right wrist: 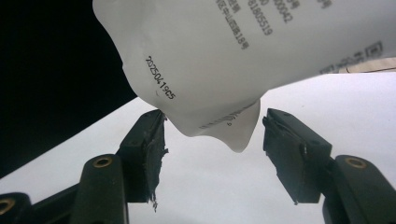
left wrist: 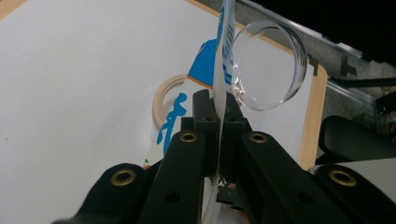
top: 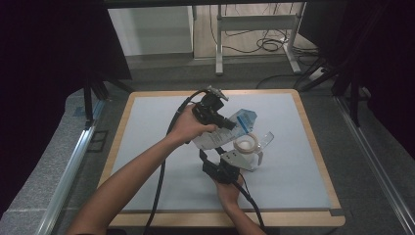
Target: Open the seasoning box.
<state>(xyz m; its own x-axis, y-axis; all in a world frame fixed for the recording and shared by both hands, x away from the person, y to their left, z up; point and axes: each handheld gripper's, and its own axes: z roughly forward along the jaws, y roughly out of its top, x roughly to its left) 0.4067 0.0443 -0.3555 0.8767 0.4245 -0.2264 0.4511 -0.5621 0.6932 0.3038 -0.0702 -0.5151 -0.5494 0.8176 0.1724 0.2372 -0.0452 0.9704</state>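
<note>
Overhead, my left tool (top: 226, 122) holds a white pouch (top: 222, 133) with blue print above the middle of the desk (top: 147, 147), its jaws clenched on the pouch's thin sealed edge. Seen along that tool (left wrist: 218, 122), the edge of the pouch (left wrist: 223, 56) runs upright between the two black jaws, and a blue patch and blue lettering show on the face that drops away to the left. My right tool (top: 215, 157) waits just below the pouch, released: its jaws stand apart on either side of the pouch's lower corner (right wrist: 224, 126), the left jaw right at the film, the right one clear of it. That corner is crumpled and rounded, with a printed code and rows of small dark characters on the white film.

A clear plastic beaker (top: 254, 147) stands on the desk beside the pouch, its rim (left wrist: 280, 60) close to the sealed edge in the left tool view. A tan ring (left wrist: 163, 100) lies on the desk there, half covered by the pouch. Most of the pouch's print is cut off or too small to read, and my left hand (top: 188, 128) covers part of the pouch from above. What the pouch holds I cannot tell.
</note>
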